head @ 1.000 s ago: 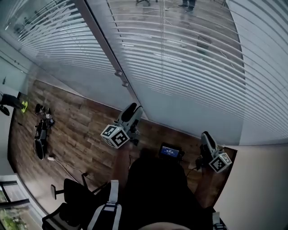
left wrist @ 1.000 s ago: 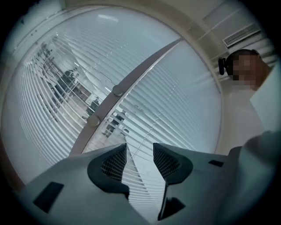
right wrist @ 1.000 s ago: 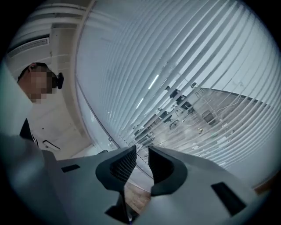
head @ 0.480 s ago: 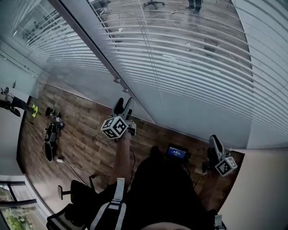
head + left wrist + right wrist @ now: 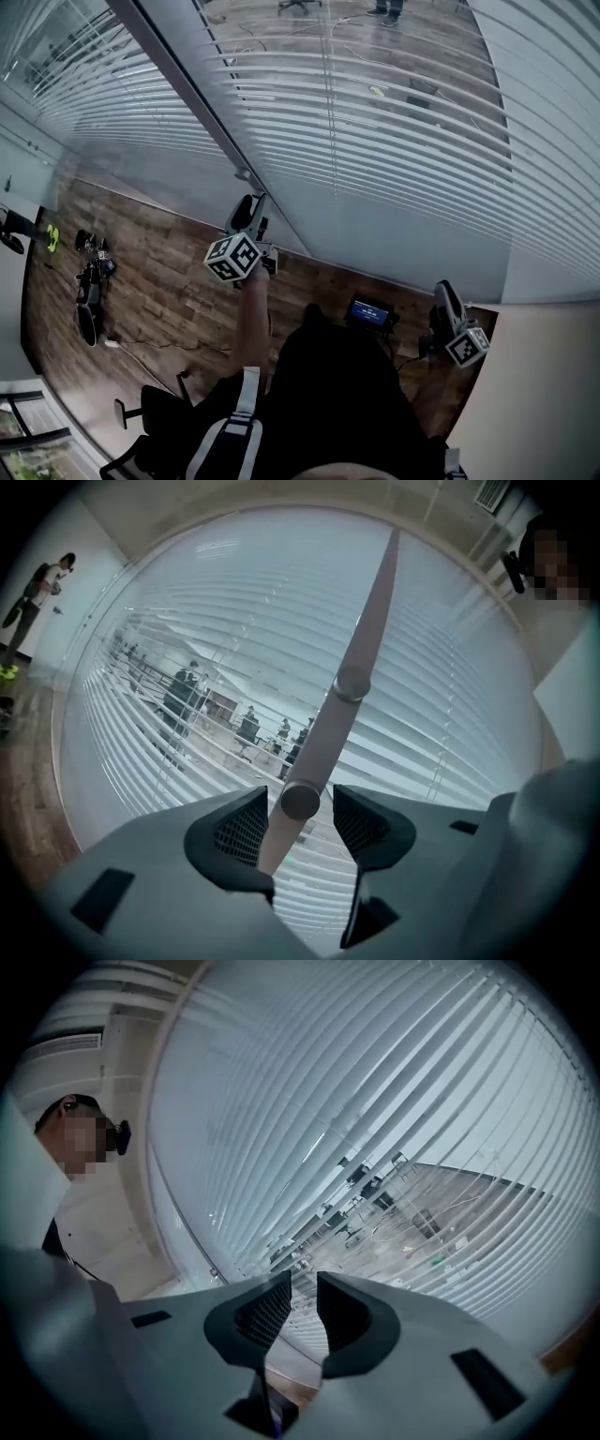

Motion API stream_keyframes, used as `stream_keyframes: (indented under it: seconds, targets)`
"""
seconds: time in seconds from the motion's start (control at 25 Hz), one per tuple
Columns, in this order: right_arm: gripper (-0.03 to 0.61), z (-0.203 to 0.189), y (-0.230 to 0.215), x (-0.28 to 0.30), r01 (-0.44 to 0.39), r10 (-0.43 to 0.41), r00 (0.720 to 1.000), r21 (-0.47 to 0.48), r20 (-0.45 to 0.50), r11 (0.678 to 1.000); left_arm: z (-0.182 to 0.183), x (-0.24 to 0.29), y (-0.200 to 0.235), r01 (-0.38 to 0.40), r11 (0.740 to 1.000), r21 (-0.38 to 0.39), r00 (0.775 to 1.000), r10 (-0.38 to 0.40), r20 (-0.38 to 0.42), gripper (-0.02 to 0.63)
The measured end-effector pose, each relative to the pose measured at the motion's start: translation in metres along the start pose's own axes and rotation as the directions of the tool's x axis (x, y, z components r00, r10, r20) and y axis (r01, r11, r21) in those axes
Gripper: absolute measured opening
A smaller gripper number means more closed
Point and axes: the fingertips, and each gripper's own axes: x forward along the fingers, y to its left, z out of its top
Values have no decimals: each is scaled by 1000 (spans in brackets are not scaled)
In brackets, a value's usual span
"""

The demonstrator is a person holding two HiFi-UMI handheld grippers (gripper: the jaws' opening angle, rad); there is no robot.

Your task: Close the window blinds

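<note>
White slatted blinds (image 5: 394,122) hang behind a glass wall with their slats tilted, so the room beyond shows through. A grey post (image 5: 178,75) with two round knobs (image 5: 246,174) runs up the glass. My left gripper (image 5: 251,204) is raised against the post just below those knobs. In the left gripper view the lower knob (image 5: 301,801) and the post (image 5: 361,649) lie between the jaws of the left gripper (image 5: 300,819), which are closing; a gap still shows on the right side. My right gripper (image 5: 441,292) hangs low at the right. The right gripper (image 5: 302,1302) holds nothing, its jaws a narrow gap apart, facing the blinds (image 5: 394,1119).
Dark wooden floor (image 5: 178,281) runs along the foot of the glass. Gear and cables (image 5: 89,281) lie on it at the left, and a chair base (image 5: 131,412) stands behind. A small lit screen (image 5: 368,312) sits at the person's chest. A white wall (image 5: 544,394) closes the right side.
My left gripper has risen from beside the glass foot up to the post, and its jaws now straddle the lower knob. The right gripper has barely moved.
</note>
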Motion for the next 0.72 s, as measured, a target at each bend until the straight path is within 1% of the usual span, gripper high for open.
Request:
stream_keyframes:
  seconds: [0.08, 0.16, 0.28, 0.44, 0.64, 0.72]
  targets:
    - [91, -5, 6, 3, 3, -3, 1000, 2, -3, 1000, 0, 1, 2, 14, 1000, -6, 1000, -14, 0, 200]
    - [91, -12, 8, 5, 9, -9, 1000, 3, -7, 1000, -2, 1, 2, 33, 999, -3, 999, -33, 3, 143]
    - [91, -20, 8, 6, 19, -19, 1000, -2, -9, 1000, -5, 3, 4, 46, 999, 22, 999, -45, -4, 138]
    - [91, -21, 10, 0, 35, -35, 999, -12, -7, 999, -8, 4, 4, 43, 998, 43, 999, -42, -12, 138]
    - [91, -15, 16, -1, 50, -50, 999, -19, -7, 999, -2, 8, 2, 48, 999, 21, 999, -48, -11, 138]
    - [91, -14, 20, 0, 49, -49, 999, -22, -8, 999, 1, 8, 2, 48, 999, 27, 999, -47, -9, 137]
